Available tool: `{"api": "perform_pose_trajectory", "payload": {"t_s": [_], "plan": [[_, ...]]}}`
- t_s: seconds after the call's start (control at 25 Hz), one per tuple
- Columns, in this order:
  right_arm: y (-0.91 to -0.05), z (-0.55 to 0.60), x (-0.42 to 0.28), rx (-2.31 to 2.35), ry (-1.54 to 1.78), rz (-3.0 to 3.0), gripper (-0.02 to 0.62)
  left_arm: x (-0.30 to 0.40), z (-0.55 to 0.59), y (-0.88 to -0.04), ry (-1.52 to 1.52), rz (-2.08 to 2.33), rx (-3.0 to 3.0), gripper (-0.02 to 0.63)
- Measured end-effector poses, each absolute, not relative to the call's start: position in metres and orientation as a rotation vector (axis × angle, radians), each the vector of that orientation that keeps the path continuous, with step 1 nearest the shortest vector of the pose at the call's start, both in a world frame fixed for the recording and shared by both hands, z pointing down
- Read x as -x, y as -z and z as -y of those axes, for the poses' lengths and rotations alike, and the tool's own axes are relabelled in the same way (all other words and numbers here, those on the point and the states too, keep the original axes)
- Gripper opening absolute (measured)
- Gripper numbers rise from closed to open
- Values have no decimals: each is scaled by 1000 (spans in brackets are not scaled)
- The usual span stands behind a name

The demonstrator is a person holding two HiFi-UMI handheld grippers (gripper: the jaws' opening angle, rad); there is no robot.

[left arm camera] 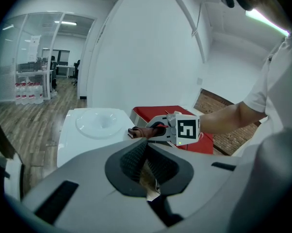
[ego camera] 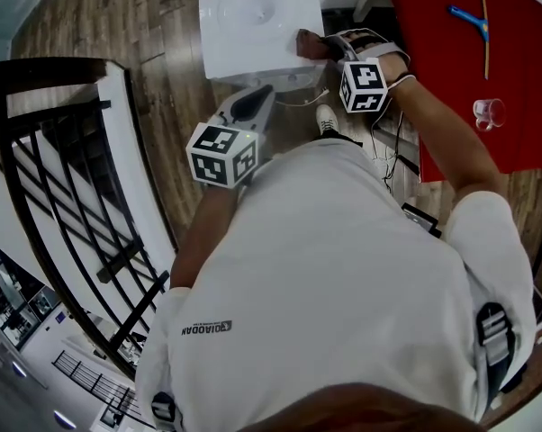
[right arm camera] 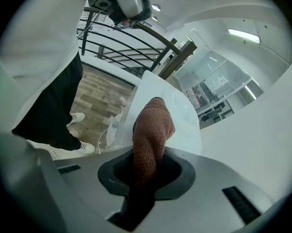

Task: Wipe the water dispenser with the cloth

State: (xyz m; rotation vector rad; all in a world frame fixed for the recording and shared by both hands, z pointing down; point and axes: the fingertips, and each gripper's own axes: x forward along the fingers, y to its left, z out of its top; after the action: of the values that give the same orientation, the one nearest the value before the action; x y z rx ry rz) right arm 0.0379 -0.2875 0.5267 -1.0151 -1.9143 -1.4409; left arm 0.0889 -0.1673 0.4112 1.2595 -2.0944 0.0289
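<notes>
The white water dispenser [ego camera: 253, 25] stands on the wood floor, its top seen from above with a round recess. My right gripper [ego camera: 323, 49] is shut on a brown knitted cloth [ego camera: 307, 43], which rests at the right edge of the dispenser's top. In the right gripper view the cloth [right arm camera: 153, 130] sticks out from between the jaws over the white dispenser top [right arm camera: 187, 123]. My left gripper [ego camera: 260, 95] hovers just in front of the dispenser, shut with nothing in it. The left gripper view shows its pads [left arm camera: 136, 157] meeting at the tip, the dispenser [left arm camera: 95, 127] beyond.
A red table [ego camera: 505, 142] at the right carries a blue-handled tool [ego camera: 469, 18] and a small glass [ego camera: 489, 111]. Black stair railing [ego camera: 64, 178] runs along the left. Cables [ego camera: 388, 156] lie on the floor by the person's shoe [ego camera: 326, 117].
</notes>
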Motion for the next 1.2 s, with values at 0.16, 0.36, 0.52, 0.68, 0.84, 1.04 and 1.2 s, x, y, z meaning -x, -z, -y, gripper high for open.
{"api": "perform_pose_trajectory", "payload": {"t_s": [0.16,0.36,0.52,0.68,0.84,1.04,1.2], "plan": [[-529,284,-52,1014,1425,1915,51,-89,173,-411,-35,2087,-1290,-3],[-530,281,-68,1004,1355,1940,51,-93,179,-412,-37,2075,-1312,-4],[-528,278,-77,1000,1242,1984,51,-93,184,-412,-35,2064,-1329,-4],[-526,274,-84,982,977,2095,51,-90,189,-414,-29,2067,-1335,-3],[-520,271,-86,947,615,2216,51,-87,196,-414,-29,2065,-1342,-3],[-515,281,-78,830,40,2341,51,-84,209,-415,-32,2057,-1353,-3],[-504,297,-66,747,-410,2377,51,-82,221,-415,-40,2049,-1364,-5]]}}
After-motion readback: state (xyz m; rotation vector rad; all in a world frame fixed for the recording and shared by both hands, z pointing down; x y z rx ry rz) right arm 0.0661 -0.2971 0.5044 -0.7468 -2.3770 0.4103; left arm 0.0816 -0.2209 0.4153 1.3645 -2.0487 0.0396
